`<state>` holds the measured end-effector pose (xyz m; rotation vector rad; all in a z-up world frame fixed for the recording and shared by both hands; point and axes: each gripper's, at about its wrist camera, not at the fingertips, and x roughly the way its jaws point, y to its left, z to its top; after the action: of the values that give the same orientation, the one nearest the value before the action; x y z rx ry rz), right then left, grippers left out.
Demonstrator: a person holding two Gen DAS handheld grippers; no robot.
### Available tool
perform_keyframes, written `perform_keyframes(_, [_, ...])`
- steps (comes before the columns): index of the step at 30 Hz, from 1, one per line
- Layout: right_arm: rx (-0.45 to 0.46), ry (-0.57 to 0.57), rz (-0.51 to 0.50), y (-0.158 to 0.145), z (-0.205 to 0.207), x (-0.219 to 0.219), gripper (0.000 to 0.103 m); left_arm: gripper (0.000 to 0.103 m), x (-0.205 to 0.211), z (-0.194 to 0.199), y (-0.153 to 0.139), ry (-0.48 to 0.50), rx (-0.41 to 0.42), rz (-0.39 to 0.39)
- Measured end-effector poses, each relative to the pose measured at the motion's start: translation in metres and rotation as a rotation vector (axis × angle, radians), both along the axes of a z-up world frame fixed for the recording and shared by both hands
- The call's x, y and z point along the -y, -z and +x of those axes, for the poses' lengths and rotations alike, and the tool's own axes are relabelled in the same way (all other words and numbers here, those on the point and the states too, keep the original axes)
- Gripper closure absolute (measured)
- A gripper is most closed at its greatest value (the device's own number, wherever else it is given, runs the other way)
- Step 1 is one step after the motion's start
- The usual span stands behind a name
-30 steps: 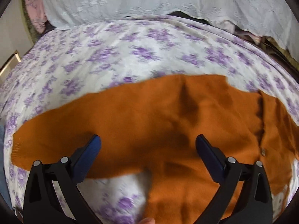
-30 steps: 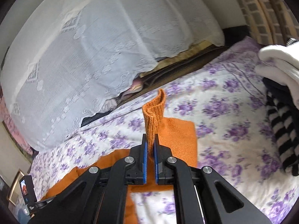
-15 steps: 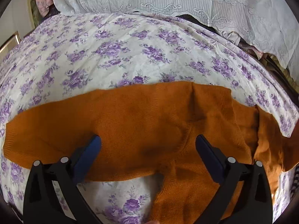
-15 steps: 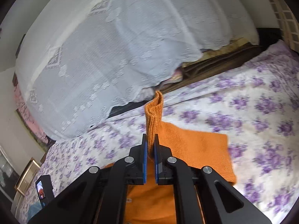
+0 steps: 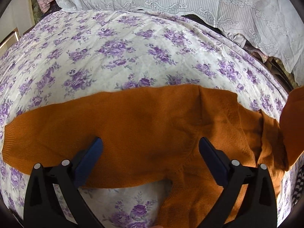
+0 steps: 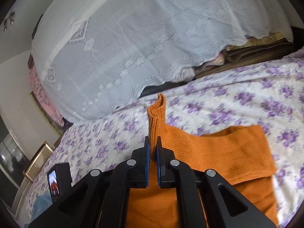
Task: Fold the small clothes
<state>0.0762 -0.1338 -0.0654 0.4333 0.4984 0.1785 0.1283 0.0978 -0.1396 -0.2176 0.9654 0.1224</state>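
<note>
No legible text, label, brand, number or sign is appearing in either wrist view.

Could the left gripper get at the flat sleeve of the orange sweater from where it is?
Probably yes: the left gripper is open directly above the flat sleeve, with nothing lying between.

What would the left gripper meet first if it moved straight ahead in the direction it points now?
Most likely the orange sweater: the open left gripper points down at its spread sleeve and shoulder area, with nothing between. Under the knit lies the floral bedsheet. How far the fingers are above the cloth is unclear.
</note>
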Motion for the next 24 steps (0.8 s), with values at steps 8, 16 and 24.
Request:
perform_keyframes(8, [-0.064, -0.064, -0.039, 0.026, 0.011, -0.028, 0.096, 0.004, -0.007, 0.001, 0.0, -0.018, 0.002, -0.012])
perform_keyframes(16, [-0.204, -0.12, -0.114, 0.065, 0.03, -0.046, 0.096, 0.004, -0.009, 0.003, 0.002, -0.022, -0.001, -0.007])
perform_keyframes(24, [-0.281, -0.225, -0.142, 0.076, 0.028, -0.059, 0.069, 0.004, -0.011, 0.002, 0.0, -0.024, 0.002, -0.018])
